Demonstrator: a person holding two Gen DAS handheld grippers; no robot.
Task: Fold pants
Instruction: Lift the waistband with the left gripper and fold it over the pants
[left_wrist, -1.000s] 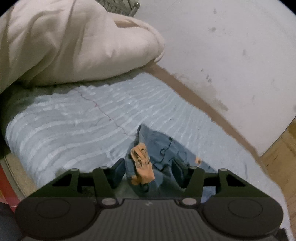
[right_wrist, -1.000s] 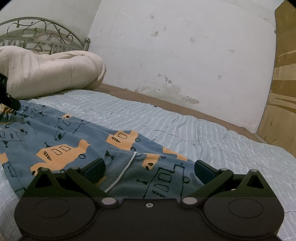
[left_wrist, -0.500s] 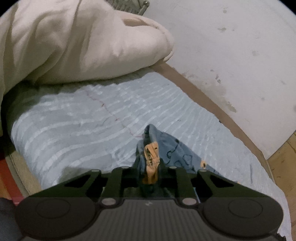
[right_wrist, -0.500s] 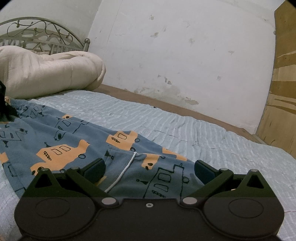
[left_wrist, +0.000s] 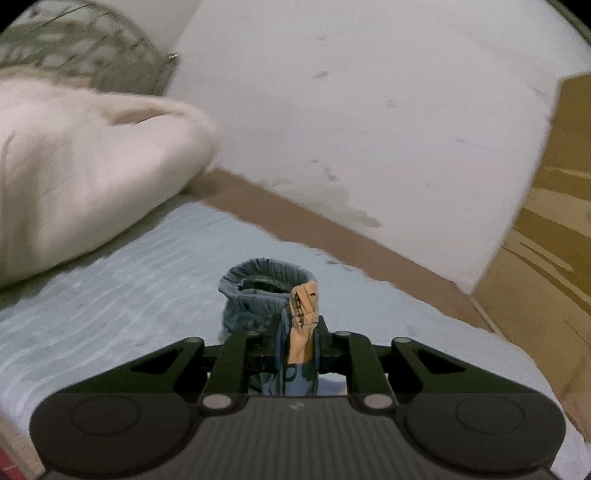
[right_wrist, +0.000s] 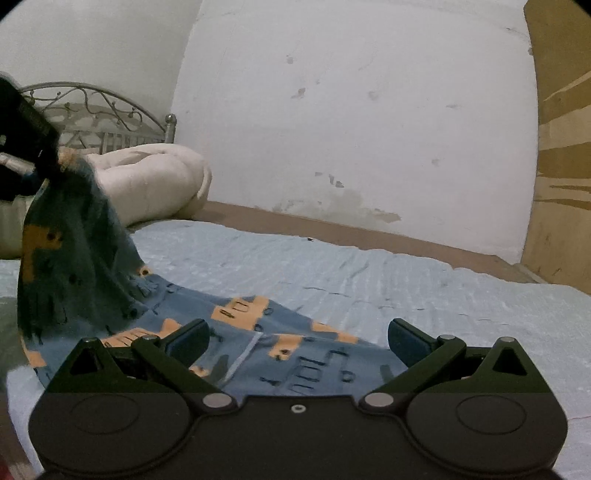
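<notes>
Blue pants (right_wrist: 258, 332) with orange car prints lie on the light blue bedsheet (right_wrist: 351, 266). My left gripper (left_wrist: 295, 332) is shut on the cuff end of a pant leg (left_wrist: 266, 288), whose round opening stands up in front of the fingers. In the right wrist view that leg (right_wrist: 74, 251) hangs lifted from the left gripper (right_wrist: 26, 147) at the far left. My right gripper (right_wrist: 295, 336) is open and empty, low over the waist part with its white drawstring (right_wrist: 243, 354).
A cream duvet (left_wrist: 81, 166) is heaped at the bed's head by a metal headboard (right_wrist: 96, 110). A white wall (right_wrist: 351, 129) runs along the far side. A wooden panel (right_wrist: 561, 166) stands at the right.
My left gripper closed on the pant leg end and has lifted it up off the bed. My right gripper stayed open in place.
</notes>
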